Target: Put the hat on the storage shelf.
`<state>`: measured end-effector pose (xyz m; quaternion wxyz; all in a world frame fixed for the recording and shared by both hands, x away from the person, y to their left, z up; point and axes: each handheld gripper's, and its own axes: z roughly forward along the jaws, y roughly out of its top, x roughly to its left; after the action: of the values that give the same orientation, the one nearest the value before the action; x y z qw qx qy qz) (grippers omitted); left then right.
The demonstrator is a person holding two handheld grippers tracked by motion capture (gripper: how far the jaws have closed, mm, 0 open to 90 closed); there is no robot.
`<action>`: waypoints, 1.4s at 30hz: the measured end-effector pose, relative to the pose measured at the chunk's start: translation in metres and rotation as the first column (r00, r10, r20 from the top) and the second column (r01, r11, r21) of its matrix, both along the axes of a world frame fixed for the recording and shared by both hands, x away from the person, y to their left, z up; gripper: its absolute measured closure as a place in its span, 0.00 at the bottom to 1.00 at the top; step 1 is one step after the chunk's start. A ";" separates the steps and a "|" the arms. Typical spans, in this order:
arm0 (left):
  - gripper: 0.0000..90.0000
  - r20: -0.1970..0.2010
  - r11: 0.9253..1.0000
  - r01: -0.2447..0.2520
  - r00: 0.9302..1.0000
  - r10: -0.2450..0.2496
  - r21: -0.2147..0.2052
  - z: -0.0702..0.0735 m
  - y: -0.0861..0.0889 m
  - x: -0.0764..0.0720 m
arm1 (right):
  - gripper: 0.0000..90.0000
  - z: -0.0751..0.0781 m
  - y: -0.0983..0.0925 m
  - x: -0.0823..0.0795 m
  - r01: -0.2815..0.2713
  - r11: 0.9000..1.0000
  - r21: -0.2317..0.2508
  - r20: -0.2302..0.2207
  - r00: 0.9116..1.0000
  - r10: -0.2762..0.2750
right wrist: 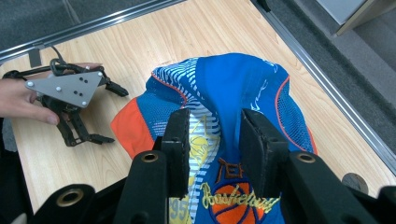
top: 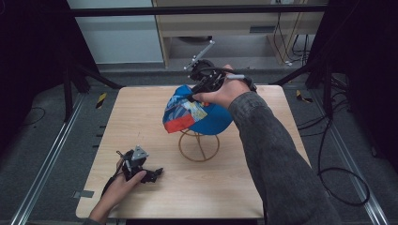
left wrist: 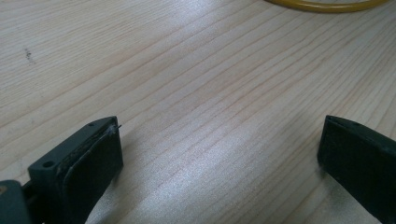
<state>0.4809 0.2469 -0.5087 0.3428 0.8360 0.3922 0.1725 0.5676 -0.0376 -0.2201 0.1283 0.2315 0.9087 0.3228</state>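
Cap (top: 199, 115) sits on a yellow wire stand (top: 199, 145) near the table's (top: 141, 117) middle, toward its far edge. Right gripper (right wrist: 215, 140) hangs over it from the far side, jaws parted around a raised fold of blue fabric, pads not visibly pressing. Its own view shows the basketball embroidery and orange brim; the high view shows the stand beneath. Left gripper (top: 148, 174) rests released near the table's near left corner, nothing between its jaws, well apart from the cap.
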 end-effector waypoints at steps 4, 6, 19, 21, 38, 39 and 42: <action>0.00 0.000 1.000 0.000 1.000 0.000 0.000 0.000 0.000 0.000 | 0.68 0.001 -0.003 -0.002 0.006 1.000 0.007 0.002 1.000 -0.006; 0.00 0.000 1.000 0.000 1.000 0.000 0.000 0.000 0.000 0.000 | 0.67 0.002 -0.006 -0.003 0.012 1.000 0.017 0.003 1.000 -0.012; 0.00 0.000 1.000 0.000 1.000 0.000 0.000 0.000 0.000 0.000 | 0.51 0.006 -0.018 -0.012 0.036 0.998 0.052 0.028 0.999 -0.038; 0.00 0.000 1.000 0.000 1.000 0.000 0.000 0.000 0.000 0.000 | 0.47 0.006 -0.021 -0.013 0.051 0.997 0.056 0.035 0.998 -0.053; 0.00 0.000 1.000 -0.001 1.000 0.001 0.000 0.000 0.000 0.000 | 0.15 0.009 -0.045 -0.018 0.154 0.980 0.126 0.060 0.985 -0.162; 0.00 0.001 1.000 -0.001 1.000 0.001 0.000 0.000 0.000 0.000 | 0.13 0.009 -0.046 -0.019 0.159 0.979 0.127 0.062 0.984 -0.168; 0.00 0.001 1.000 -0.001 1.000 0.001 0.001 0.000 0.000 0.000 | 0.10 0.009 -0.049 -0.021 0.161 0.977 0.137 0.076 0.982 -0.173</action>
<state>0.4808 0.2469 -0.5087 0.3426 0.8359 0.3924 0.1730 0.5468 -0.0866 -0.2106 0.1794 0.3006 0.8566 0.3792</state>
